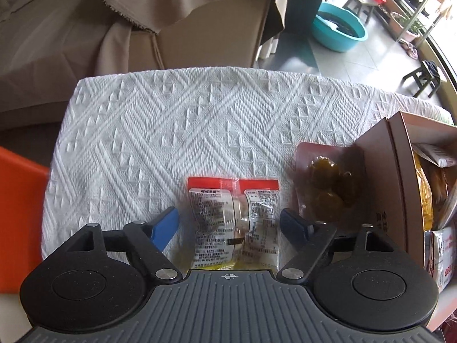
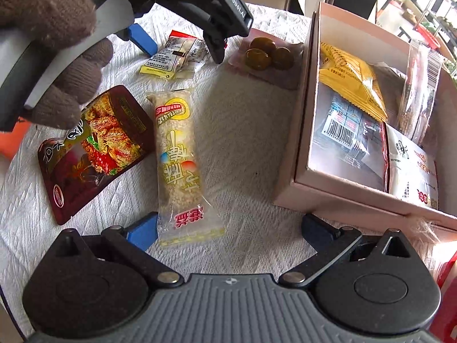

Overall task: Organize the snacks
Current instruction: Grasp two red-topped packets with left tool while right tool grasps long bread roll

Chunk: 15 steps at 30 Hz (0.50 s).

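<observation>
My left gripper [image 1: 228,213] points down over a clear snack packet with a red top [image 1: 232,217]. Its blue fingers stand either side of the packet with gaps, so it is open. Right of it lies a pink pouch of dark round pieces [image 1: 325,188], touching the cardboard box [image 1: 382,177]. My right gripper [image 2: 230,218] is open above the cloth. A long yellow rice bar [image 2: 178,157] lies with its near end beside the left finger, not pressed. A dark red pouch [image 2: 94,148] lies left of the bar. The box [image 2: 302,131] holds several packets.
A white textured cloth [image 1: 171,120] covers the table. A brown-gloved hand [image 2: 57,28] holds the left gripper in the right wrist view. An orange object [image 1: 17,200] sits off the table's left edge. A beige-draped sofa [image 1: 85,28] and a teal basin [image 1: 337,28] lie beyond.
</observation>
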{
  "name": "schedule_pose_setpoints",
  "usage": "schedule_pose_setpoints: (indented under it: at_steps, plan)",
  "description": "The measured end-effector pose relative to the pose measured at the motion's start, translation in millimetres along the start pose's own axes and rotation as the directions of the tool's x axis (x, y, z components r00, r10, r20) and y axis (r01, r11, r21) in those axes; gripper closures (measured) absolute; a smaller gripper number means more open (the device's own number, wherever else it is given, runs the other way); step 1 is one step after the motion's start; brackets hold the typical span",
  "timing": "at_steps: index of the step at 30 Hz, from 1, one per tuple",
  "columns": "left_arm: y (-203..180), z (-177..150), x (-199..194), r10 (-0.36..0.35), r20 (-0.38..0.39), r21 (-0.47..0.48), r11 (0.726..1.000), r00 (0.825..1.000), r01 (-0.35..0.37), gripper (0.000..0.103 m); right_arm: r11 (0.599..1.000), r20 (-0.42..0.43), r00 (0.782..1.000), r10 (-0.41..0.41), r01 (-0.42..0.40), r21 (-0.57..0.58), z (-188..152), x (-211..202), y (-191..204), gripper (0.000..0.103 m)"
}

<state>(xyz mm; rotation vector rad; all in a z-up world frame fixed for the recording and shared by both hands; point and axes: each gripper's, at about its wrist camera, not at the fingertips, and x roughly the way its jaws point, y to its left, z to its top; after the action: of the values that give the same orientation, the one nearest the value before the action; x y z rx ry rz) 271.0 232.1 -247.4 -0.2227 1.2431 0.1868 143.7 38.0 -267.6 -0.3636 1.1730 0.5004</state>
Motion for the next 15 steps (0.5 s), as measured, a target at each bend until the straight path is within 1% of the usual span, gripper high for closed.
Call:
schedule_pose_setpoints:
  at_steps: [1, 2, 4, 5, 6, 8, 11, 13, 15]
  plan:
    - [2, -3, -4, 0.007, 0.007, 0.005, 1.000, 1.000, -0.007, 0.040, 1.000, -0.006, 1.000, 0.000, 0.000, 0.000, 1, 0, 0, 0.000]
    - [6, -6, -8, 0.004, 0.005, 0.004, 1.000, 1.000, -0.004, 0.041, 1.000, -0.013, 1.000, 0.001, -0.001, -0.002, 3, 1, 0, 0.000]
    - [20, -20, -17, -0.047, -0.019, -0.045, 0.998, 0.999, 0.046, 0.042, 1.000, -0.037, 0.999, 0.007, -0.007, -0.011, 6, 2, 0, 0.000]
    - [29, -32, -25, -0.060, -0.029, -0.077, 0.995, 0.998, 0.058, 0.042, 1.000, -0.058, 0.998, 0.013, -0.013, -0.011, 10, 0, -1, 0.001]
    - [37, -42, -31, -0.055, -0.039, -0.095, 0.994, 0.998, 0.051, 0.044, 1.000, -0.071, 0.997, 0.019, -0.020, -0.005, 11, -1, -1, 0.003]
    - [56, -68, -48, -0.027, -0.059, -0.130, 0.991, 0.998, 0.019, 0.044, 0.999, -0.088, 0.995, 0.045, -0.044, 0.007, 14, -9, 0, 0.017]
    - [91, -110, -70, 0.015, -0.120, -0.212, 0.976, 0.993, -0.040, 0.044, 0.992, -0.112, 0.986, 0.121, -0.118, 0.037, 22, -23, 6, 0.032]
    - [111, -137, -81, 0.025, -0.170, -0.269, 0.960, 0.985, -0.071, 0.044, 0.991, -0.110, 0.985, 0.133, -0.132, 0.018, 30, -32, 16, 0.036]
    - [125, -163, -88, 0.015, -0.203, -0.314, 0.946, 0.979, -0.080, 0.044, 0.994, -0.099, 0.990, 0.101, -0.105, -0.036, 42, -37, 31, 0.036]
